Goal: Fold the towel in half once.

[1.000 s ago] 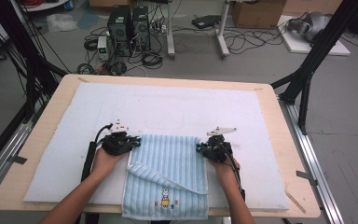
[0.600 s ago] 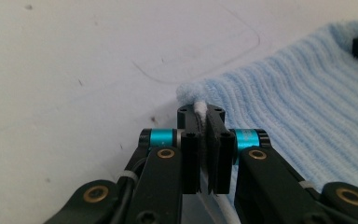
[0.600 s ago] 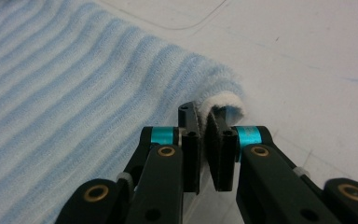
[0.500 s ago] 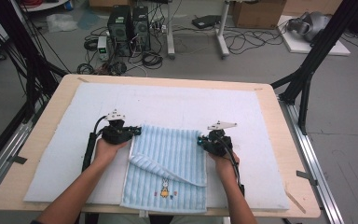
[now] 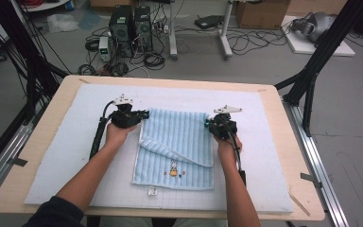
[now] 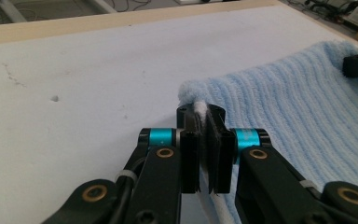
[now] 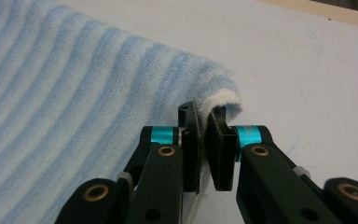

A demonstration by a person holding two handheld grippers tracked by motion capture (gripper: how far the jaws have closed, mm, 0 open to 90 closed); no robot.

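- High view puts the blue striped towel (image 5: pixel 177 149) at the centre of the white mat (image 5: pixel 274 156) on the counter (image 5: pixel 52 118); I have its two far corners pinched, the left claw (image 5: pixel 144 114) at about 10 o'clock of the cloth and the right claw (image 5: pixel 207 123) at about 2 o'clock.
- Left gripper view: the jaws are narrow and clamped on the white hem at the corner. Only a thin bite of cloth sits between the pads, so I judge a sharp tug could pull it free.
- Right gripper view: the right claw is likewise narrow, gripping the rolled corner close to its edge. That hold looks the shallower of the two, and I would expect it to slip first.
- One layer lies on a slant across the towel, from 9 o'clock down to 4 o'clock. If I drag on without lifting, the pile may catch on the mat and bunch.
- If my hands travel unevenly, the far edge will skew and the towel will settle crooked, with the small rabbit motif (image 5: pixel 173 168) near 6 o'clock off-line.
- If I spread the claws too far apart, the stretched edge may snap out of one grip.
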